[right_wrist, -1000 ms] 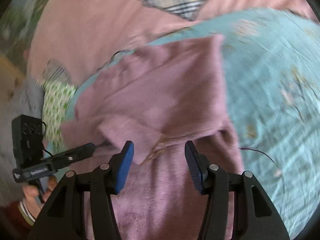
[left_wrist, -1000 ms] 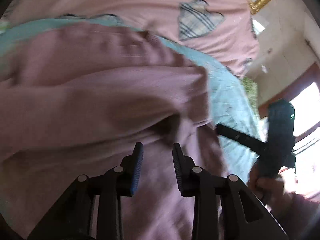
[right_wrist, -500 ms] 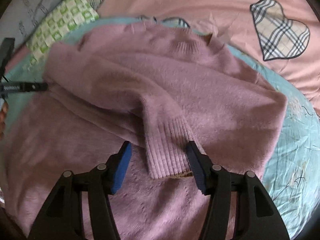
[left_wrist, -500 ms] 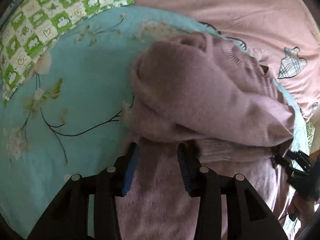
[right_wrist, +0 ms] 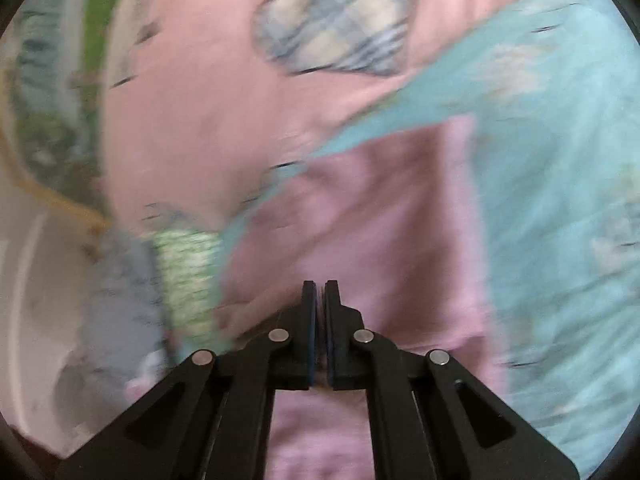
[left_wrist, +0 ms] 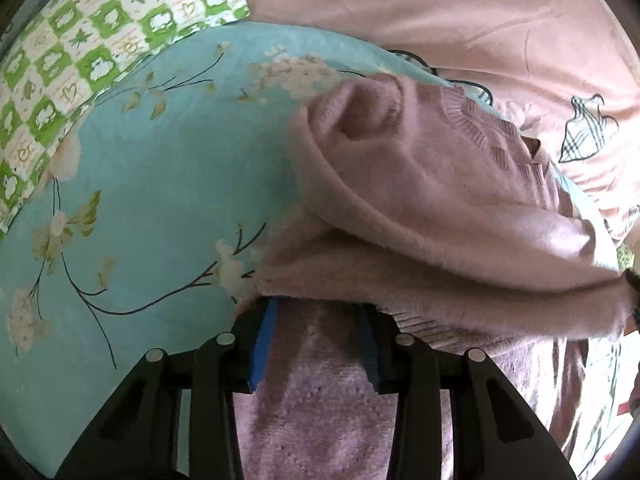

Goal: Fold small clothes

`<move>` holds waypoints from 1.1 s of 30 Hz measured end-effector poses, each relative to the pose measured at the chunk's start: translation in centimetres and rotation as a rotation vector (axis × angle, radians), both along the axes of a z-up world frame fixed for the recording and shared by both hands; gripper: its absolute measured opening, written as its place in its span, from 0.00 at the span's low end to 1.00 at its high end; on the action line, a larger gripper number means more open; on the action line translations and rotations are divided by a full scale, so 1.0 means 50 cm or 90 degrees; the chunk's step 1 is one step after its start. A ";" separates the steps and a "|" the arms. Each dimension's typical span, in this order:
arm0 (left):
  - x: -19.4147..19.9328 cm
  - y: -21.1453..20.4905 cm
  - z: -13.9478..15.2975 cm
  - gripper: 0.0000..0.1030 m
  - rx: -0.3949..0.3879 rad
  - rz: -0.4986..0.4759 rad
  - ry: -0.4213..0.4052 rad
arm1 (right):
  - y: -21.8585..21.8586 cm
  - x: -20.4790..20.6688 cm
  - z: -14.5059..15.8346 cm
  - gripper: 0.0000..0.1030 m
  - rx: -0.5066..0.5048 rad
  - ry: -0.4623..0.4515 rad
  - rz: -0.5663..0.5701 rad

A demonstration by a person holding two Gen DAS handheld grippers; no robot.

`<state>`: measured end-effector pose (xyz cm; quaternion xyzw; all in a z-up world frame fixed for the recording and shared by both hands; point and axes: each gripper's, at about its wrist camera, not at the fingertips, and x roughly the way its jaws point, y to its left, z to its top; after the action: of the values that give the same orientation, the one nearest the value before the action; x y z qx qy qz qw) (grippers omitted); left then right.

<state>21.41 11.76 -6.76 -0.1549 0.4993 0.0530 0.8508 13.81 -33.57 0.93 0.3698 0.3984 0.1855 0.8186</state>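
A mauve knitted sweater [left_wrist: 440,208] lies on a turquoise flowered cloth [left_wrist: 160,184], its upper part folded over in a thick roll. My left gripper [left_wrist: 316,312] is open, its fingertips tucked under the folded edge, with sweater fabric lying between the jaws. In the blurred right wrist view the sweater [right_wrist: 380,220] lies flat ahead. My right gripper [right_wrist: 319,292] has its jaws closed together over the sweater; whether any fabric is pinched is not visible.
A pink bedsheet with plaid heart patches [left_wrist: 480,20] lies beyond the turquoise cloth. A green and white checked cloth [left_wrist: 80,40] is at the far left. In the right wrist view the pink sheet [right_wrist: 192,100] and the bed's edge show.
My right gripper has shut and swung fast, blurring its view; the sleeve cuff that was between its jaws is gone from view. My left gripper has pushed further under the folded edge.
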 end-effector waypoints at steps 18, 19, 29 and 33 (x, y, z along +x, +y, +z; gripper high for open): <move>-0.033 0.082 0.108 0.49 -0.152 0.008 -0.047 | 0.182 -0.030 -0.043 0.74 -0.282 -0.003 0.083; -0.022 0.091 0.106 0.50 -0.167 0.020 -0.046 | 0.187 -0.035 -0.043 0.74 -0.303 -0.015 0.088; 0.122 0.132 0.036 0.50 -0.257 0.056 0.061 | 0.253 -0.015 -0.085 0.67 -0.551 -0.062 0.228; 0.143 0.108 0.034 0.18 -0.195 0.036 0.070 | 0.259 0.003 -0.114 0.10 -0.581 -0.046 0.256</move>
<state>28.54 17.18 -5.05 -0.2937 0.5429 0.0081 0.7867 13.94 -20.62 -4.79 -0.1165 0.4740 0.1589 0.8582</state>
